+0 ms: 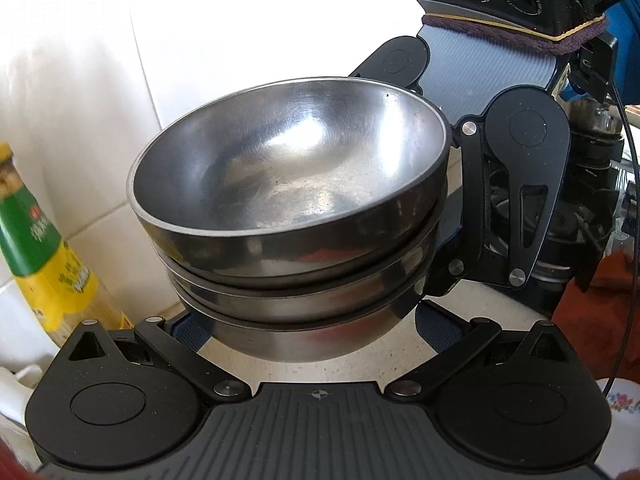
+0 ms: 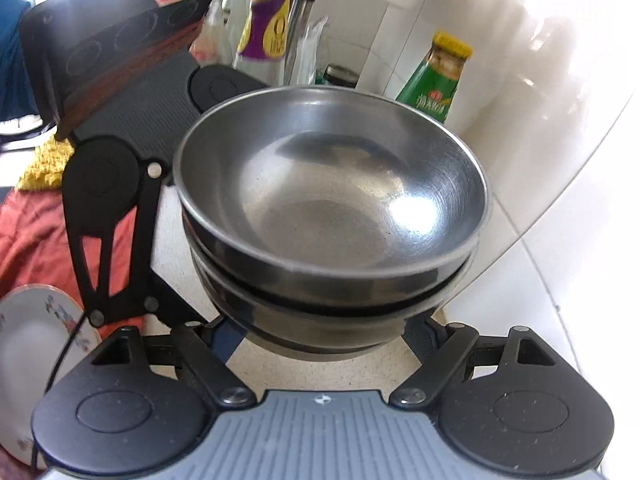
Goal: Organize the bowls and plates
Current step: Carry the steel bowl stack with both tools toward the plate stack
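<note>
A stack of three nested steel bowls (image 1: 288,204) stands close to the white tiled wall; it also shows in the right wrist view (image 2: 332,208). My left gripper (image 1: 308,328) is open, its fingers on either side of the bottom bowl, tips hidden behind it. My right gripper (image 2: 324,332) is open in the same way around the bottom of the stack from the other side. In the left wrist view the right gripper's body (image 1: 512,160) stands beyond the bowls. In the right wrist view the left gripper's body (image 2: 116,208) stands to the left of them.
A green and yellow sauce bottle (image 1: 36,248) stands by the wall; it also shows in the right wrist view (image 2: 436,80). More bottles (image 2: 268,24) stand behind. A floral white plate (image 2: 36,344) lies at the left on a red cloth (image 2: 36,232). The counter (image 1: 320,364) is pale stone.
</note>
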